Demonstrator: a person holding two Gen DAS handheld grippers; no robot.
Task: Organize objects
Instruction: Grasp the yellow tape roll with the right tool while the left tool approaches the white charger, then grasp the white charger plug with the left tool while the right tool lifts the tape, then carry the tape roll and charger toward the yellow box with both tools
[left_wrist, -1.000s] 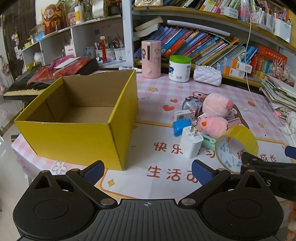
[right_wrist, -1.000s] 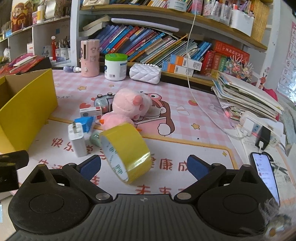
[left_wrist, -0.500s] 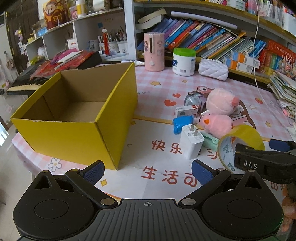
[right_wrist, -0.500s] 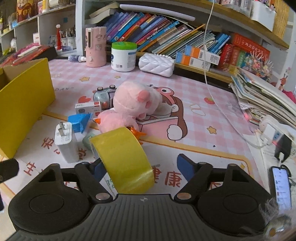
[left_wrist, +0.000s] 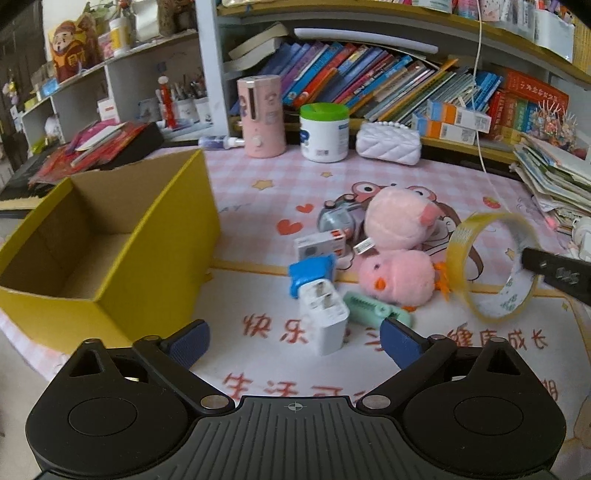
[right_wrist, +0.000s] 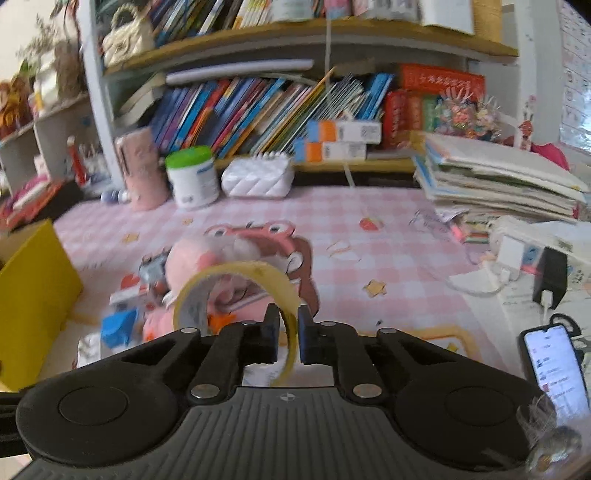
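My right gripper (right_wrist: 287, 334) is shut on the rim of a yellow tape roll (right_wrist: 207, 291) and holds it lifted above the table; the roll also shows in the left wrist view (left_wrist: 458, 266) with the right finger (left_wrist: 554, 273) on it. My left gripper (left_wrist: 291, 341) is open and empty, low over the table, with a white charger (left_wrist: 327, 317) standing between its fingers. An open yellow cardboard box (left_wrist: 147, 266) stands at the left. Two pink plush toys (left_wrist: 397, 275), a blue block (left_wrist: 312, 273), a green comb (left_wrist: 373, 306) and a small white box (left_wrist: 319, 245) lie in a heap.
A pink bottle (left_wrist: 262, 116), a white tub with green lid (left_wrist: 324, 133) and a white quilted pouch (left_wrist: 388, 142) stand at the back by the bookshelf. Stacked papers (right_wrist: 498, 177), a power strip (right_wrist: 517, 251) and a phone (right_wrist: 554, 365) lie at the right.
My right gripper has shut on the tape roll and lifted it off the table. The left gripper has moved forward toward the charger.
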